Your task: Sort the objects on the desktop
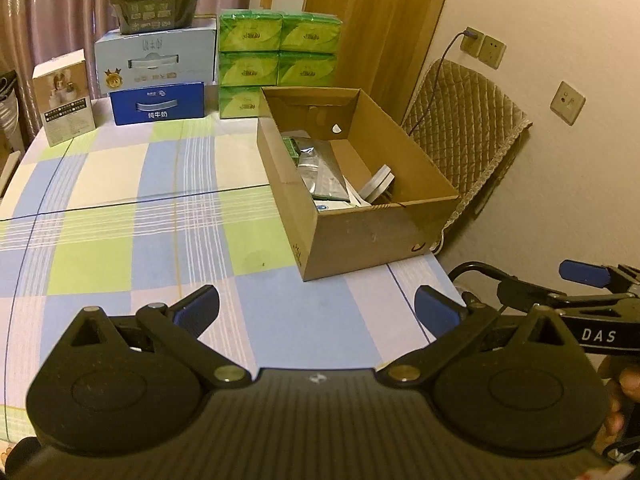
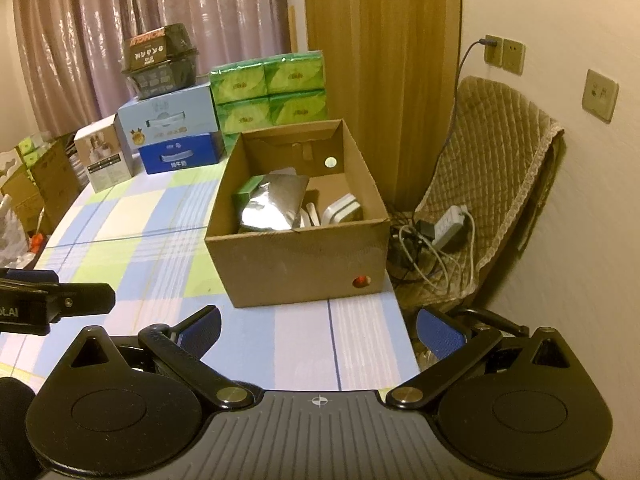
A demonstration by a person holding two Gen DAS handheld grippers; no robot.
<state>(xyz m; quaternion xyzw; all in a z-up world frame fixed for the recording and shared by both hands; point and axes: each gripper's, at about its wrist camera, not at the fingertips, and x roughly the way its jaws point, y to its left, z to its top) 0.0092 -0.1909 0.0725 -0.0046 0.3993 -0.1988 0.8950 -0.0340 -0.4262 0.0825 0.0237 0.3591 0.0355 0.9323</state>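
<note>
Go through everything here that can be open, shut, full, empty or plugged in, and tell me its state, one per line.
Cardboard box: open on top, holding a silver pouch and other items.
Left gripper: open, nothing between its fingers.
Right gripper: open, nothing between its fingers.
Wall socket: a cable plugged in.
Power strip: on the chair, at least one plug in it.

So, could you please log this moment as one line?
left gripper: open, empty | right gripper: open, empty | cardboard box: holds sorted items | tablecloth: bare in front
</note>
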